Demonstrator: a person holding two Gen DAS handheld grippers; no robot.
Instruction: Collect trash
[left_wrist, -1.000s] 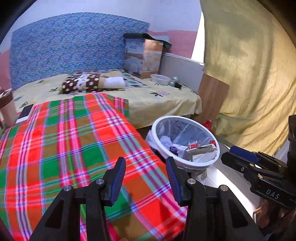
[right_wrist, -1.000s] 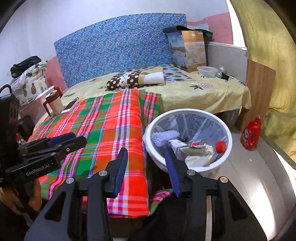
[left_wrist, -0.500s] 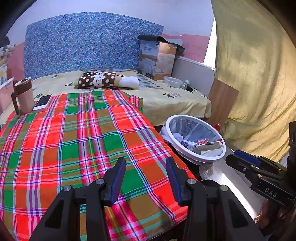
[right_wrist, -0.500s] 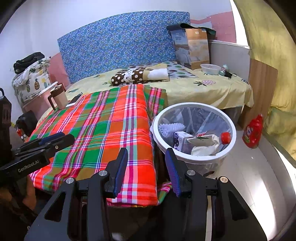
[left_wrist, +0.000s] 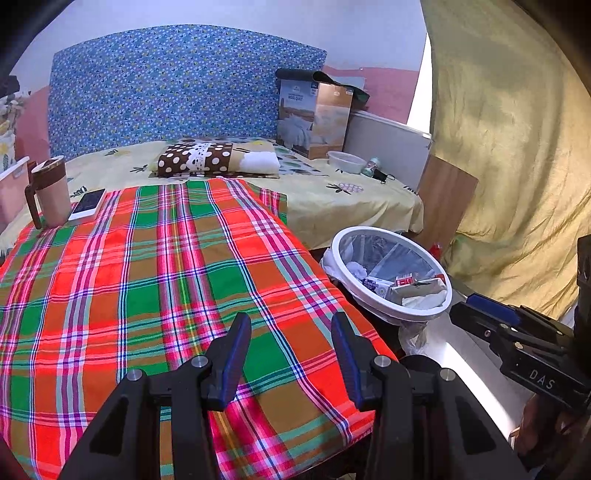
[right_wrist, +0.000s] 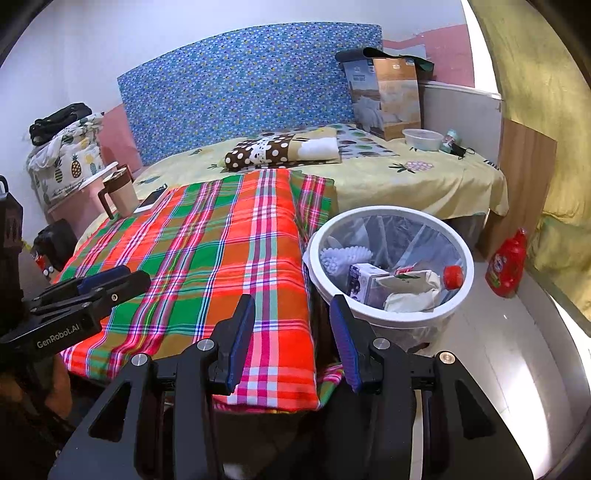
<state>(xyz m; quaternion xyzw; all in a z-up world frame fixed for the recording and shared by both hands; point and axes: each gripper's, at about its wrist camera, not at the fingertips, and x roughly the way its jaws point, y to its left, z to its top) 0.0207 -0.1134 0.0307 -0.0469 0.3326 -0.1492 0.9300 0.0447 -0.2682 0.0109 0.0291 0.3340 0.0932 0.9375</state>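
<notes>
**Mara:** Trash sits in the white bin (right_wrist: 388, 266) on the floor beside the bed (right_wrist: 424, 177): a small carton (right_wrist: 364, 282), a crumpled bag (right_wrist: 410, 291), a bottle with a red cap (right_wrist: 452, 276) and a white bobbly brush (right_wrist: 345, 256). The bin is lined with a clear bag.

**Jon:** So how far along would you say it is?

**Mara:** Mostly done, I'd judge. The plaid blanket (left_wrist: 166, 280) shows no litter at all. A mug (left_wrist: 50, 195) and a phone (left_wrist: 88, 203) stand at its far left corner, but those look like belongings. On the yellow sheet by the tall box (left_wrist: 314, 118) lie a plastic bowl (left_wrist: 346, 161) and a small bottle (left_wrist: 370, 166); they might be leftovers to collect, I cannot tell. A red bottle (right_wrist: 506, 264) stands on the floor by the wooden board.

**Jon:** And the tongs?

**Mara:** Both pairs are empty, jaws spread wide. The left tongs (left_wrist: 291, 354) hover over the near end of the blanket, aimed up the bed. The right tongs (right_wrist: 291, 332) hang level above the blanket's near corner, just beside the bin, touching nothing.

**Jon:** Next move?

**Mara:** Probably a reach toward the far side of the bed, if that bowl counts.
</notes>
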